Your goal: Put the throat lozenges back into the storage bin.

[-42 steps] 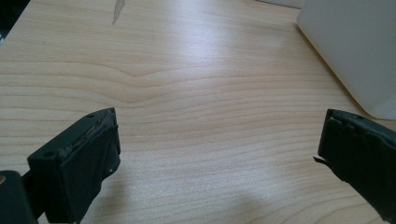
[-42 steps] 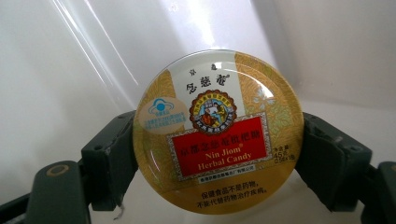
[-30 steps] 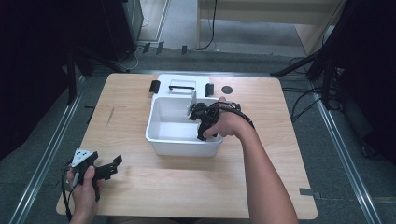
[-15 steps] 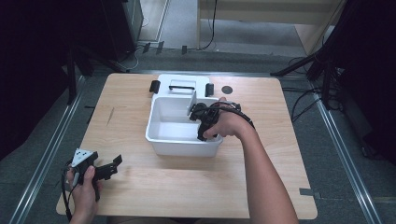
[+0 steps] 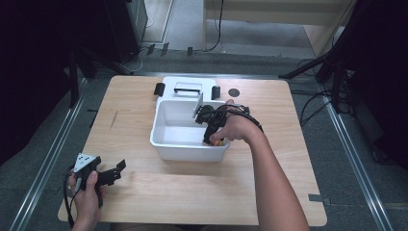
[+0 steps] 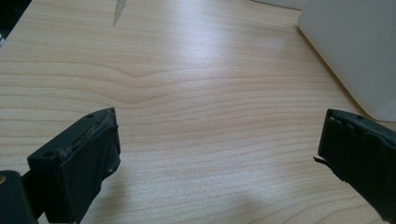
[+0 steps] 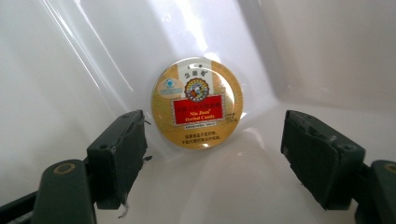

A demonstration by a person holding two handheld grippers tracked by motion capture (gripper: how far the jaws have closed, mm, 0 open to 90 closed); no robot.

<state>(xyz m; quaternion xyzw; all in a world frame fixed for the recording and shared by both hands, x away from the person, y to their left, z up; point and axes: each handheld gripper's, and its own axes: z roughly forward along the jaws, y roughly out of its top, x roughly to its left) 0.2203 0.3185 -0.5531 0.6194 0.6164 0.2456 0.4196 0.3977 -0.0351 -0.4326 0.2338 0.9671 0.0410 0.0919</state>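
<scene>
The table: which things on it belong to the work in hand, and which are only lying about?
Belong to the work:
- round candy tin, inside the bin
- white bin

Only lying about:
- white lid with a black handle, behind the bin
- small black disc, beside that lid

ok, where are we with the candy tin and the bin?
Done: candy tin lies in a corner of the white bin. In hand: right gripper is in the bin, jaws have just been closing but stand apart, tin ahead, ungripped. To do: probably gripping it; left gripper rests open on the table.
</scene>
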